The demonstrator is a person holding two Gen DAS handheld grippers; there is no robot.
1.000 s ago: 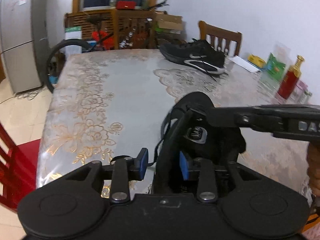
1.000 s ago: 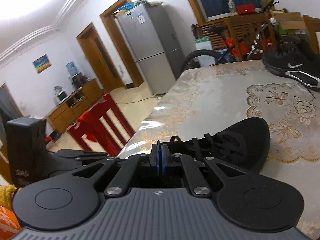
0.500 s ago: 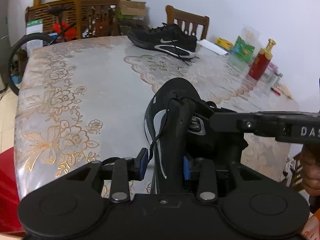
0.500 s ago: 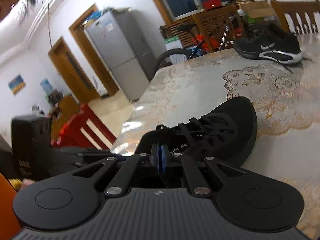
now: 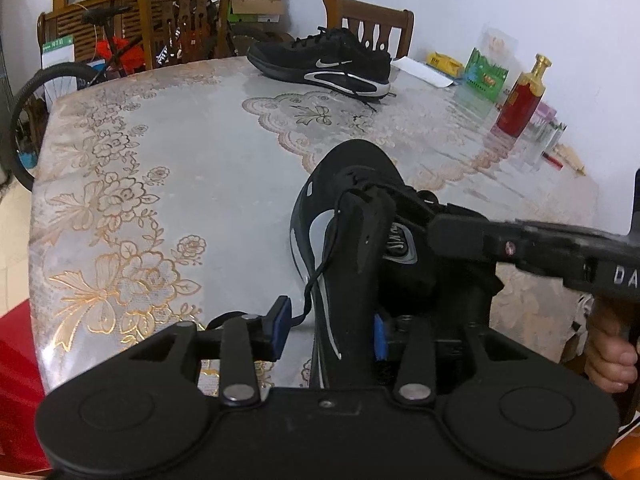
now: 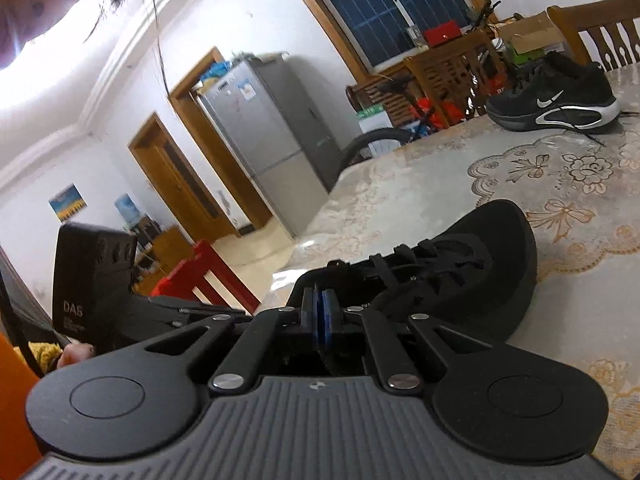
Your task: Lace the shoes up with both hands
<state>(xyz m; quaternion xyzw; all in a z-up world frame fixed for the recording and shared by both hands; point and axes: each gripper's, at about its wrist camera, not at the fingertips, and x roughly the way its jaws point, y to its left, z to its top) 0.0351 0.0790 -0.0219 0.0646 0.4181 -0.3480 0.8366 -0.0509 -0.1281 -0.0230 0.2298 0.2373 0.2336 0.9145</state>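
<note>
Now our left gripper (image 5: 330,330) opens around the shoe (image 5: 352,240), its length running up-frame, while our right gripper (image 6: 319,316) stays-free pinches shut at centre-right.

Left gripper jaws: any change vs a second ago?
Yes. The left gripper jaws are opening: its left blue pad stands further from the near black sneaker's collar between them, no longer pinching it.

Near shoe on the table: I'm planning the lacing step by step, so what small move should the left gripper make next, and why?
Probably shift the left gripper sideways onto the loose lace. Its jaws are opening around the near shoe collar, and the lace hangs between them, ungripped. The right gripper, shut at the shoe's opening, can steady it.
</note>
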